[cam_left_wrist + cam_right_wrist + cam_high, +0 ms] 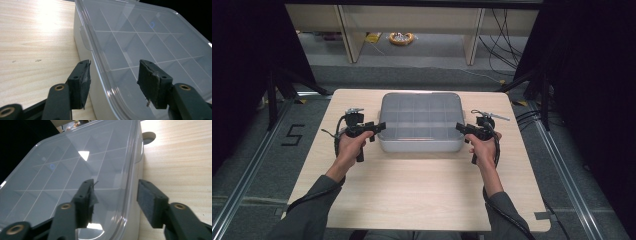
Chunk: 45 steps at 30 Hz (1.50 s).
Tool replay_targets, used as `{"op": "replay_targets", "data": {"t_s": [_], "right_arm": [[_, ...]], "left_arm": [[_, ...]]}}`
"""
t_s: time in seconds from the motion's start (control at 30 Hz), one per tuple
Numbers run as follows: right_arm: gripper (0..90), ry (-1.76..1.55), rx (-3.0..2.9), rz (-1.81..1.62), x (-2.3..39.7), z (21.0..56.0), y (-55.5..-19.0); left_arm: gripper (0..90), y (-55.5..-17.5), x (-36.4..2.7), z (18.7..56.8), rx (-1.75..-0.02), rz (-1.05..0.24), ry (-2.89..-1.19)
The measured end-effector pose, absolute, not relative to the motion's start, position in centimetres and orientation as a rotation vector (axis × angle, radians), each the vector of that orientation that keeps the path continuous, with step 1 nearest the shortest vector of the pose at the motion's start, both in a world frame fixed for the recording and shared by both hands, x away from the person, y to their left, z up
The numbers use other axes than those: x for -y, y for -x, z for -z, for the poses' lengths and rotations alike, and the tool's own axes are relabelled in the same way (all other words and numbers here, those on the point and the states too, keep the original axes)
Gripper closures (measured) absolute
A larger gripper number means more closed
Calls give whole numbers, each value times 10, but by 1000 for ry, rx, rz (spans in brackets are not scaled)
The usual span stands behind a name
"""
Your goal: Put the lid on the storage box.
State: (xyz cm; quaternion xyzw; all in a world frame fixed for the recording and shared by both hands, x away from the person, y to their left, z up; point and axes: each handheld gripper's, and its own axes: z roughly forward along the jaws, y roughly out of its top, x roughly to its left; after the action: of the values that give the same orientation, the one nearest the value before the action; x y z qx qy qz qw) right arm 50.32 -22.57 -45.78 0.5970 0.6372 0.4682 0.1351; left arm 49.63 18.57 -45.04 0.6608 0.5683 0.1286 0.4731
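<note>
Jaws of left gripper [113, 77] and right gripper [116, 197] stand half open, gripping nothing, each straddling the lidded box [421, 120] rim.

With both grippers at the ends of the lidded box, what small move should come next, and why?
Probably close both sets of jaws on the lid's edge. The left gripper and right gripper each straddle the rim of the clear plastic lid on the grey compartment box, pads standing apart from it. Nothing is gripped yet, so pinching the rim at both ends would likely let the lid be lifted evenly off.
</note>
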Motion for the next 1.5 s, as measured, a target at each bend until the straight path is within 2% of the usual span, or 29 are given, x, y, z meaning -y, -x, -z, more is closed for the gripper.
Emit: {"op": "replay_targets", "data": {"t_s": [0.03, 0.53, 0.6, 0.7, 0.73, 0.77, 0.83, 1.0, 1.07, 1.1, 1.13, 1.5], "right_arm": [[458, -1804, -1825, -1367, 223, 455, -500], [405, -1745, -1848, -1386, 232, 451, -492], [399, -2035, -1797, -1393, 221, 441, -481], [385, -1930, -1808, -1426, 226, 444, -481], [380, -2020, -1804, -1424, 224, 440, -476], [375, -1854, -1817, -1434, 229, 446, -480], [357, -1997, -1815, -1415, 225, 440, -472], [338, -1967, -1840, -1424, 226, 439, -461], [334, -1850, -1853, -1430, 230, 444, -460], [333, -1932, -1850, -1428, 228, 441, -456], [332, -1819, -1853, -1452, 231, 445, -456], [321, -1704, -1898, -1452, 231, 446, -444]], "left_arm": [[408, -494, -187, 450, -1385, -313, -1626], [383, -470, -194, 446, -1323, -276, -1630], [374, -466, -194, 447, -1320, -270, -1633], [355, -460, -195, 449, -1307, -263, -1646], [345, -458, -195, 449, -1309, -258, -1652], [332, -456, -195, 450, -1309, -259, -1659], [316, -452, -195, 450, -1304, -251, -1666], [296, -443, -195, 450, -1284, -251, -1684], [293, -439, -195, 451, -1276, -245, -1697], [292, -437, -194, 452, -1277, -243, -1696], [290, -435, -194, 453, -1271, -237, -1699], [280, -425, -190, 456, -1254, -246, -1719]]}}
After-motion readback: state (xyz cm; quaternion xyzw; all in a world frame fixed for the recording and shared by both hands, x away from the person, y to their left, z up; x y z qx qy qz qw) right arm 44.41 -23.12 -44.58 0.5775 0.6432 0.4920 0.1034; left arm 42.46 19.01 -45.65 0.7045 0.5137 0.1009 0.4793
